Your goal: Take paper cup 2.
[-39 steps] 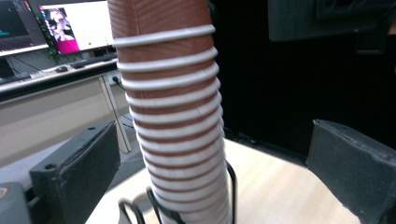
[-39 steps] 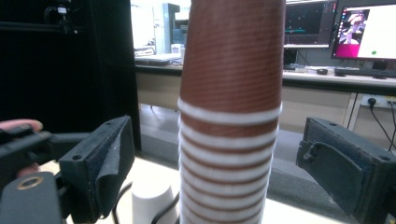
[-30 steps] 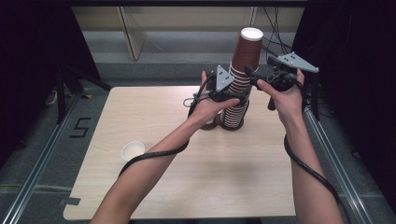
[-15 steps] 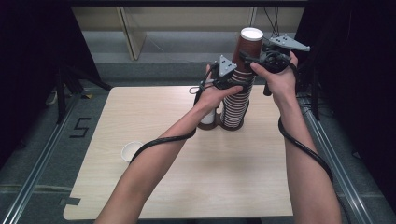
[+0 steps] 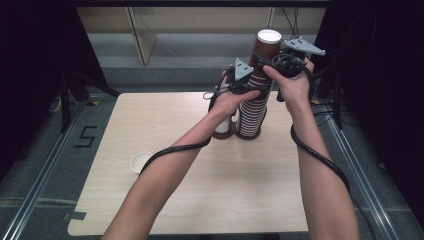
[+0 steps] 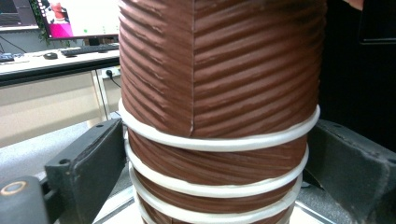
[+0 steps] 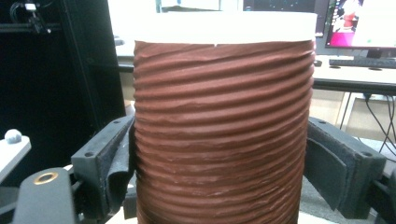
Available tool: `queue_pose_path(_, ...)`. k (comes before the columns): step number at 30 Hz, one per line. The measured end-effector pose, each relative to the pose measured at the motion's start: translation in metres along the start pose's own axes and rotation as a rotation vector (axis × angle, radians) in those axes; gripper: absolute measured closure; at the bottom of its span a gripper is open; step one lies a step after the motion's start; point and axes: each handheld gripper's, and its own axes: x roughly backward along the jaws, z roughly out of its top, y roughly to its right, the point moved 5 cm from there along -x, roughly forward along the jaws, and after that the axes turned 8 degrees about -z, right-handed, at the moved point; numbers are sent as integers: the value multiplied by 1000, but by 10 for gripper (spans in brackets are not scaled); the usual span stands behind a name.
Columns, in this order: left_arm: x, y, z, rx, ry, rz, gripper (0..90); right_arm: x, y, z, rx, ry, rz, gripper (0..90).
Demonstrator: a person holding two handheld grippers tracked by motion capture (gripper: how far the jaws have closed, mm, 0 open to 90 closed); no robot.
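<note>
Tall stack of brown ribbed paper cups (image 5: 252, 100) stands near the far edge of the counter (image 5: 200, 200), right of centre, with a shorter stack (image 5: 223, 127) touching its left side. Left gripper (image 6: 219, 154) brackets the stack partway up, at the white rims; its fingers (image 6: 88, 158) sit at both sides, and I can't tell if the pads press. Right gripper (image 7: 219, 158) is on the top cup (image 5: 266, 47); its fingers (image 7: 116, 158) have just been closing and the left pad now touches the ribbed wall, so I read it as gripped. Step looks like peeling the top cup off. To do it well: left clamps firmly below a rim to hold the stack down, right pulls straight up along the axis, maybe a slight twist, not crushing the wall. A lone white cup (image 5: 141, 162) sits near the left edge, clear of this.
</note>
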Motion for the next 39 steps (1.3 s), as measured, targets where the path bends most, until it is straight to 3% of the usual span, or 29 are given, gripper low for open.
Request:
queue_pose_path(5, 0, 0, 0, 6, 6, 2, 60, 5, -2, 15, -13, 47, -7, 183)
queue_pose_path(6, 0, 0, 0, 5, 5, 2, 61, 6, -2, 16, 2, 51, -13, 184)
queue_pose_path(20, 1, 0, 1, -11, 1, 3, 63, 8, 1, 19, -58, 83, -8, 195)
queue_pose_path(31, 1, 0, 3, -21, -1, 7, 67, 16, 1, 34, -80, 164, 0, 197)
queue_pose_path(39, 2, 1, 3, -31, -3, 9, 68, 23, 1, 47, -129, 235, 3, 197)
